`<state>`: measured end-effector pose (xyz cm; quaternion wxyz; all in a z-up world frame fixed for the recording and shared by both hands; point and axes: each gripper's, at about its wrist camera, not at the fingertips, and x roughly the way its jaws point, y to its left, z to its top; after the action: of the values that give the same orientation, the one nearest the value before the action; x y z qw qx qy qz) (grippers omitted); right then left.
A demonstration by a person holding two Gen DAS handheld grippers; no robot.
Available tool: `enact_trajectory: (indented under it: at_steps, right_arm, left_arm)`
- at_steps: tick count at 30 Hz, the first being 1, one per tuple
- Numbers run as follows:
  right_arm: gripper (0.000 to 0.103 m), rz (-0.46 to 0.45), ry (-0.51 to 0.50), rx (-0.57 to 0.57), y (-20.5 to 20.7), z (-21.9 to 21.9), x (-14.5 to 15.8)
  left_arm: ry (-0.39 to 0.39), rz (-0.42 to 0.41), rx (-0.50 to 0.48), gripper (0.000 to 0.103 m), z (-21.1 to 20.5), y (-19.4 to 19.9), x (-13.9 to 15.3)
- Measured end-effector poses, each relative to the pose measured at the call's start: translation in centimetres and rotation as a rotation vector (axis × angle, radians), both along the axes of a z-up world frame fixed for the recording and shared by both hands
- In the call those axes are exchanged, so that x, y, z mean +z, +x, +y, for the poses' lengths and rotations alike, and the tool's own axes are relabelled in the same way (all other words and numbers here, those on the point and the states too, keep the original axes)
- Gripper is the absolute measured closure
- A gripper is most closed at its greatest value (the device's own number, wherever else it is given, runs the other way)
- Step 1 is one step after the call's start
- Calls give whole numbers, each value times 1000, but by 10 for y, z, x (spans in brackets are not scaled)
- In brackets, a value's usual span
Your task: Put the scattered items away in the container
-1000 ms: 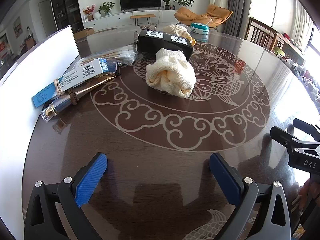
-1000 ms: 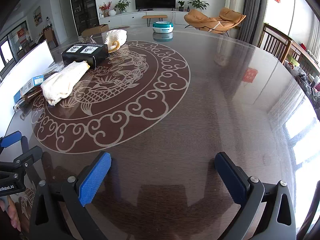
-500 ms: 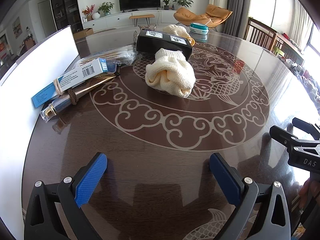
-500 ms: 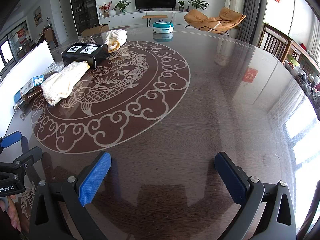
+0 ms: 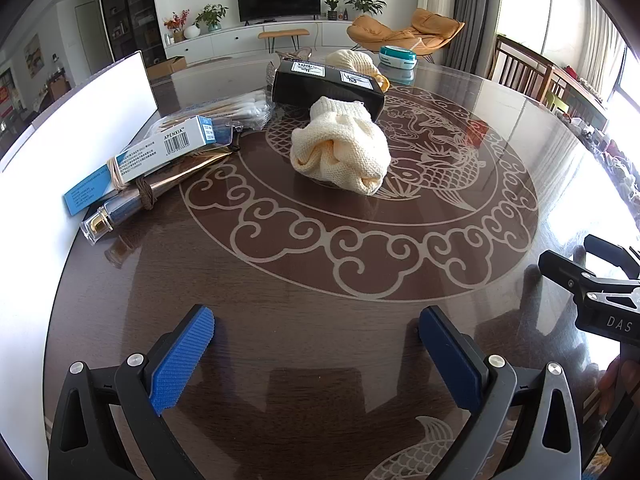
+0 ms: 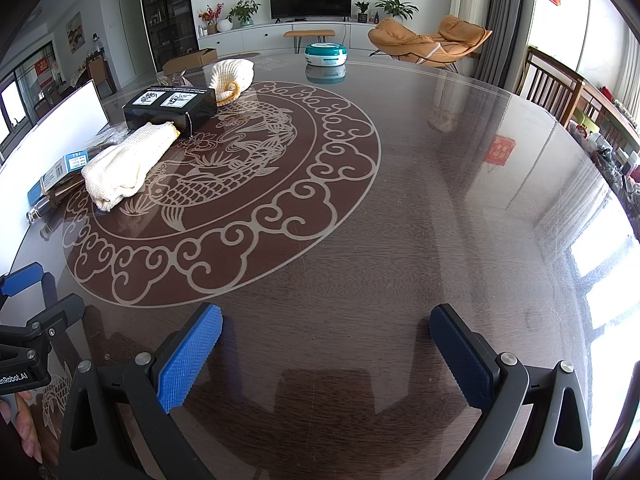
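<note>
Both grippers, left [image 5: 316, 354] and right [image 6: 326, 354], have jaws wide, empty. Cream knitted cloth bundle [image 5: 340, 152] sits mid-counter, left of centre: soft, light; pinch a thick fold.

Dark table [image 5: 320, 340] carries cream knit [image 5: 340, 156], black box [image 5: 326, 84], blue carton [image 5: 160, 152].

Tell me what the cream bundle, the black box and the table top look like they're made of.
Cream bundle: knitted fabric, matte; ribbed cuff and stitch rows show. Black box: probably coated cardboard, semi-gloss with white printed labels. Table top: dark wood grain under a glossy, likely glass, layer; it mirrors the windows.
</note>
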<state>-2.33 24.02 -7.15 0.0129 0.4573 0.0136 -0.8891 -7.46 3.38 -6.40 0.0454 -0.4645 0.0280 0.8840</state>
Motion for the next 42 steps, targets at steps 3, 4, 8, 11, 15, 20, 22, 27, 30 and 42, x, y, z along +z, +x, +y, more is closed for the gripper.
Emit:
enact_trajectory:
  at_steps: [3,4,8,11,15,20,22,27,30,42]
  right_arm:
    - [0,0,0,0,0,0,0]
    - [0,0,0,0,0,0,0]
    - [0,0,0,0,0,0,0]
    - [0,0,0,0,0,0,0]
    - [0,0,0,0,0,0,0]
    - [0,0,0,0,0,0,0]
    - [0,0,0,0,0,0,0]
    - [0,0,0,0,0,0,0]
    - [0,0,0,0,0,0,0]
    - [0,0,0,-1,0,-1,0]
  left_arm:
    - [0,0,0,0,0,0,0]
    - [0,0,0,0,0,0,0]
    - [0,0,0,0,0,0,0]
    - [1,0,0,0,0,0,0]
    - [-1,-4,16,0,-3,2,0]
    - [-1,-3,85,0,-30,10,0]
    - [-2,-3,109,0,-44,7,0]
    - [-2,-5,241,0,-86,-12,-1]
    - [-3,-3,290,0,-102,-25,-2]
    - [-51,8,359,0,-116,-66,-3]
